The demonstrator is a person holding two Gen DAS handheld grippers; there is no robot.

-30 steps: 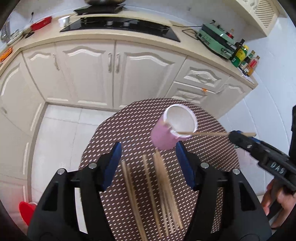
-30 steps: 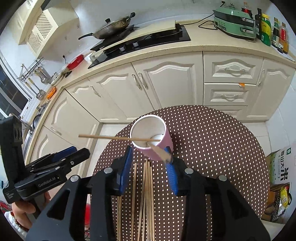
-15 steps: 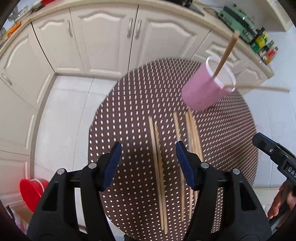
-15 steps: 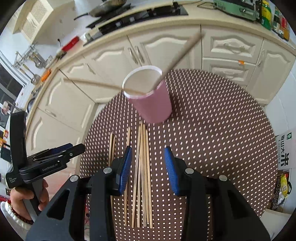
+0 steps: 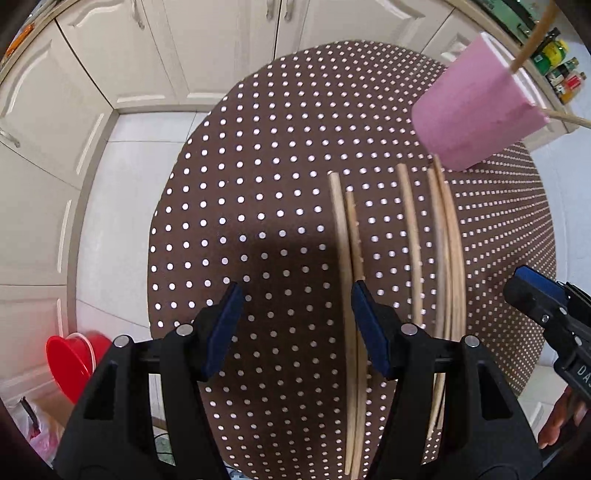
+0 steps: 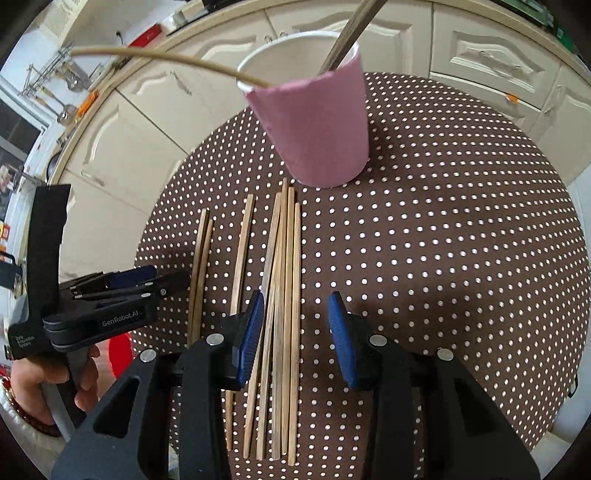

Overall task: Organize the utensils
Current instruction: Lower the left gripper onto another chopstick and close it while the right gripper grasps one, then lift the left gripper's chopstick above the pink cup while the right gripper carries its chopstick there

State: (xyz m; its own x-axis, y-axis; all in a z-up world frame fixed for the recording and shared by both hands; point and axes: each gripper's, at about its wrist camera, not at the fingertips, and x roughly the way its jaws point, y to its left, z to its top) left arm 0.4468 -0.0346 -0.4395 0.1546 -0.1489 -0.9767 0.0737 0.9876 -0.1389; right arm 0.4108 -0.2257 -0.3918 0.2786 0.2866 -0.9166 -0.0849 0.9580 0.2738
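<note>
Cup [image 6: 317, 122] stands on the round table [image 6: 461, 240] towards its far side with two sticks [image 6: 343, 40] leaning out of it — nearer than the cup lie the loose chopsticks [image 6: 282, 295] in a row, and behind the table run the cabinets [image 6: 476, 48].

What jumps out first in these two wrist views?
The pink cup standing at the far side of the brown polka-dot table, with two chopsticks sticking out of it. Next, the row of loose chopsticks lying side by side in front of it, with the open right gripper over the main bunch and the open left gripper just beside the leftmost pair.
</note>
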